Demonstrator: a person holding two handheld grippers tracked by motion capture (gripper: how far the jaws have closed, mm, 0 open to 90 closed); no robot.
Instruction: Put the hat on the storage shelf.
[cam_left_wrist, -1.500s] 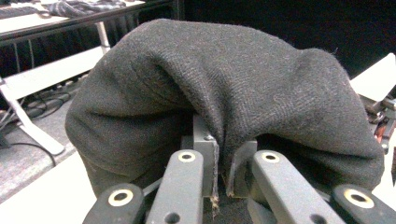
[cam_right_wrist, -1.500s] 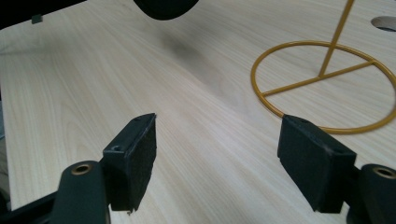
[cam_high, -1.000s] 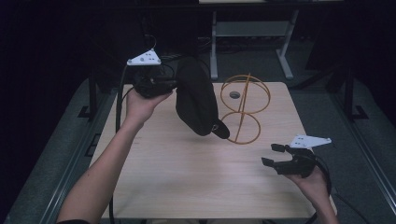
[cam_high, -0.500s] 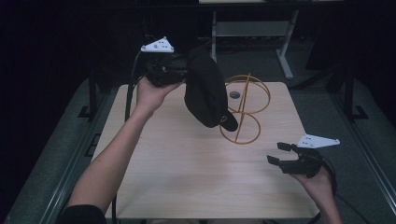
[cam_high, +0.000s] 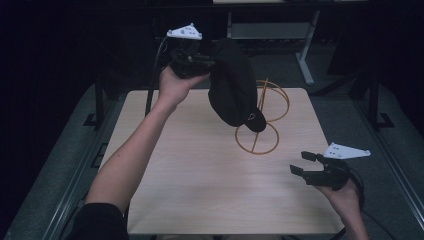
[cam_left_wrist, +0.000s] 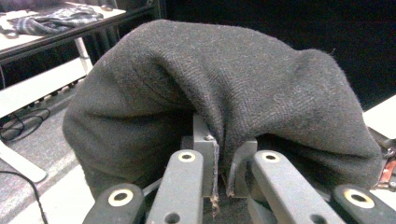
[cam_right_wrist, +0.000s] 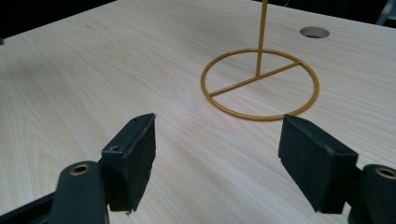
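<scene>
A dark room is surrounding a pale wood-grain worktop (cam_high: 200, 185), with a second desk frame standing behind it in the gloom. A round cable hole (cam_right_wrist: 314, 31) is sitting in the far part of the worktop.

Hanging over the far half of the worktop is a black wool cap (cam_high: 232, 82), off the surface and drooping downward, its lower end with a small pale mark dangling in front of the gold wire hat stand (cam_high: 260, 120). That stand is resting on the worktop on a ring-shaped base crossed by one bar, with a thin post rising from it to a second ring above.

The left hand-held gripper (cam_high: 202, 62) is being held high at the far left edge, its jaws pinching tight on a fold of the cap; in the left gripper view the fabric is bulging over the closed jaws (cam_left_wrist: 219, 158).

The right hand-held gripper (cam_high: 303, 163) is hovering low near the right front corner, well apart from the stand, its padded jaws standing wide with nothing between them and pointing toward the stand's base ring (cam_right_wrist: 260, 84).
</scene>
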